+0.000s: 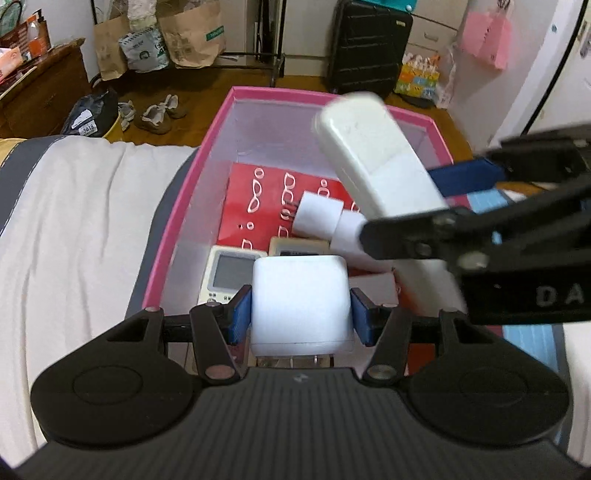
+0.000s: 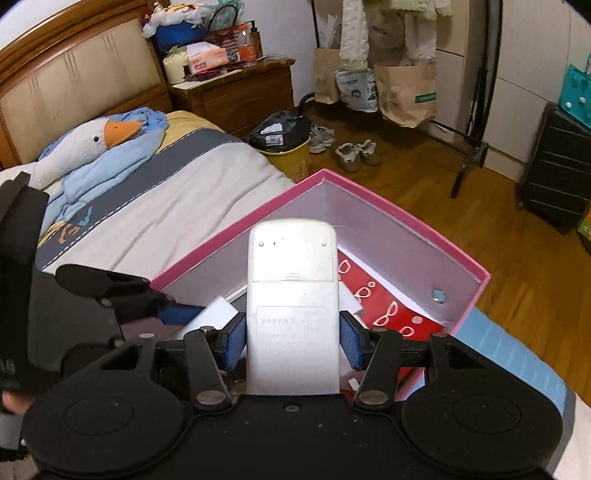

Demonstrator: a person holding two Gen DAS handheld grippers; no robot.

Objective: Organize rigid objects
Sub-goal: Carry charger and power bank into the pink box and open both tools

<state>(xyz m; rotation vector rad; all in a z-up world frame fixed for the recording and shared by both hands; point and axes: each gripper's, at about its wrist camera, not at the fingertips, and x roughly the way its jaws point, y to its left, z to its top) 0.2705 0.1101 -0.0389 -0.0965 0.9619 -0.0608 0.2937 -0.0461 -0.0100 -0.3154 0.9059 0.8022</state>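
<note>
A pink box (image 1: 177,206) with white inner walls sits on the bed; it also shows in the right wrist view (image 2: 406,218). My left gripper (image 1: 300,314) is shut on a white cube-shaped charger (image 1: 300,299) and holds it over the box's near end. My right gripper (image 2: 292,341) is shut on a white remote control (image 2: 292,295), back side up, held above the box; the remote also shows in the left wrist view (image 1: 373,158). Inside the box lie a red glasses-print case (image 1: 258,206), a white plug adapter (image 1: 321,218) and two small screen devices (image 1: 229,273).
The bed has a white and grey cover (image 1: 74,229). A plush goose (image 2: 85,147) lies near the headboard. Beyond the box are the wooden floor, shoes (image 1: 159,114), a black suitcase (image 1: 365,48), paper bags (image 1: 192,33) and a nightstand (image 2: 236,92).
</note>
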